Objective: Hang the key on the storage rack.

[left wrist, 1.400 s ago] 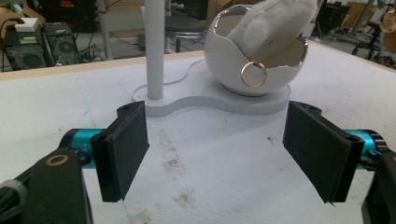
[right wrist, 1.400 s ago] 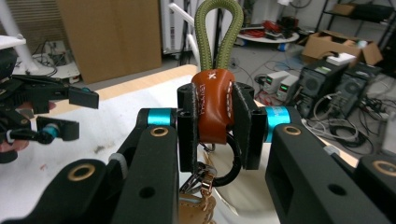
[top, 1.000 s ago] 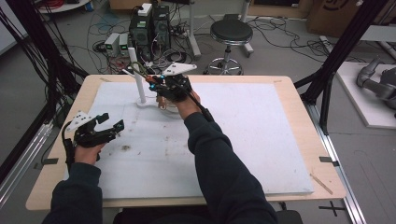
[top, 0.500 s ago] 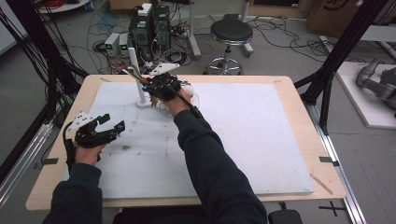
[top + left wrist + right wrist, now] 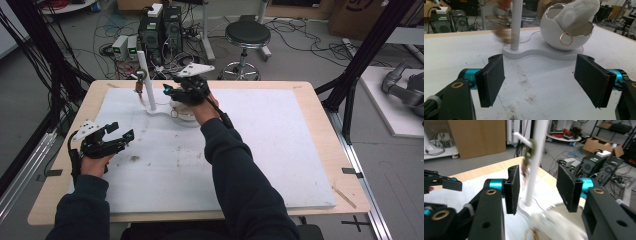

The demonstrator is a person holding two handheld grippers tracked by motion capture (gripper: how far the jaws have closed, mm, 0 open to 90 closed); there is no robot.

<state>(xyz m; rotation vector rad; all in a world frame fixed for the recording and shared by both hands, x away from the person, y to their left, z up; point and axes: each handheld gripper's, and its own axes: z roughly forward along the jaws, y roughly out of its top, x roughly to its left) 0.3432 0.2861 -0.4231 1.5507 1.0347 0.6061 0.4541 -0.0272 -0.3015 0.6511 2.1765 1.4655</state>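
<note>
Grey floor (image 5: 310, 55), stool (image 5: 247, 35), cables (image 5: 107, 37)

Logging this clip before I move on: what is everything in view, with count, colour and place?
stand: one, white pole on a flat base, far left of the mat
hanging trinket: one, brownish, on the pole's side peg, blurred
bowl: one, white, on the stand's base
cloth: one, white, in the bowl
ring: one, gold, on the bowl's rim
mat: one, white, stained, covering the table
stool: one, black, behind the table
left tongs: open, empty
right tongs: open beside the pole, just opened
</note>
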